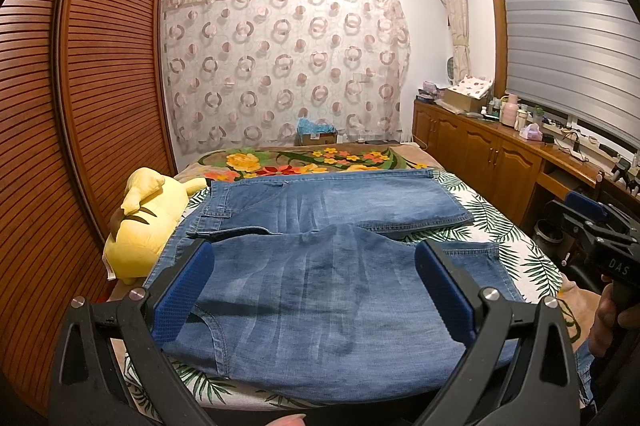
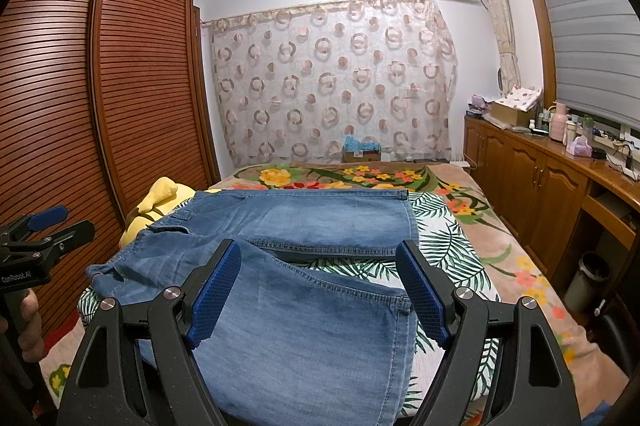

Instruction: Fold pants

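Observation:
Blue denim pants (image 1: 320, 266) lie spread on the bed, one leg stretching across the far side and the other nearer me; the same pants (image 2: 304, 306) fill the right wrist view. My left gripper (image 1: 314, 250) hovers above the near leg, wide open, nothing between its blue pads. My right gripper (image 2: 320, 250) is also wide open above the near leg's hem side. The right gripper (image 1: 600, 222) shows at the right edge of the left wrist view, and the left gripper (image 2: 44, 226) at the left edge of the right wrist view.
A yellow plush toy (image 1: 140, 222) lies at the bed's left edge beside the pants. A leaf-print sheet (image 2: 448, 238) and floral blanket (image 1: 304, 162) cover the bed. Slatted wardrobe (image 1: 100, 86) on the left; wooden cabinets (image 2: 532, 178) with clutter on the right.

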`<state>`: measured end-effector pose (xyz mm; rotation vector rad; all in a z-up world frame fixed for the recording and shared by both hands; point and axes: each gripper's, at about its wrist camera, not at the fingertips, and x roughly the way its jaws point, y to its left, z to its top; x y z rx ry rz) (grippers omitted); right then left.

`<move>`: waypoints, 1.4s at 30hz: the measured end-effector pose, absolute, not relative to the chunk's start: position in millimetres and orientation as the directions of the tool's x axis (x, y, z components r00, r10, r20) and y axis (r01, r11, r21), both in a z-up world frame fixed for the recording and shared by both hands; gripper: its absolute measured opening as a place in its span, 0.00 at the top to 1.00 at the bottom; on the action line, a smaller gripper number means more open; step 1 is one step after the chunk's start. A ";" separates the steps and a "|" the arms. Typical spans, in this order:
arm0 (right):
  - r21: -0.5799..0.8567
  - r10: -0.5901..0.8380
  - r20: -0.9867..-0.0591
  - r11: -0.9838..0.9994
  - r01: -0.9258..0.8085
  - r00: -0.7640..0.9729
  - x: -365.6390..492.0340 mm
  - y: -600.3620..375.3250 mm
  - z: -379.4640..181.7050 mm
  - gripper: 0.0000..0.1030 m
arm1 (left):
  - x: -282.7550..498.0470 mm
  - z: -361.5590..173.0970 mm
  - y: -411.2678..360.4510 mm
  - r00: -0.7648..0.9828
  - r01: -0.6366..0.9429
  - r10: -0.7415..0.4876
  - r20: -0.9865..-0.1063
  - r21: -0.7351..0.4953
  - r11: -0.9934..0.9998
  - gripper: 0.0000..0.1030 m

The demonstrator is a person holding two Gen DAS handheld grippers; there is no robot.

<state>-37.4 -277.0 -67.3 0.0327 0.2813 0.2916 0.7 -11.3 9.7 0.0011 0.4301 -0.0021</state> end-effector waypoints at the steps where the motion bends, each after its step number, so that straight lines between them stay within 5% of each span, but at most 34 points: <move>1: 0.072 0.287 -0.268 0.958 -0.278 0.919 -37.4 -276.8 -67.3 0.21 | 1.5 10.3 -12.1 0.909 0.002 -0.002 -0.417 0.000 1.000 0.02; 28: 0.056 0.281 -0.299 0.959 -0.277 0.912 -29.4 -277.1 -73.3 0.21 | 1.3 26.8 -16.4 0.879 0.018 -0.023 -0.476 -0.014 1.000 0.02; 42: 0.043 0.251 -0.399 0.966 -0.255 0.882 0.0 -278.1 -86.7 0.21 | 22.7 -24.0 35.9 0.832 -0.019 0.003 -0.554 -0.022 1.000 0.02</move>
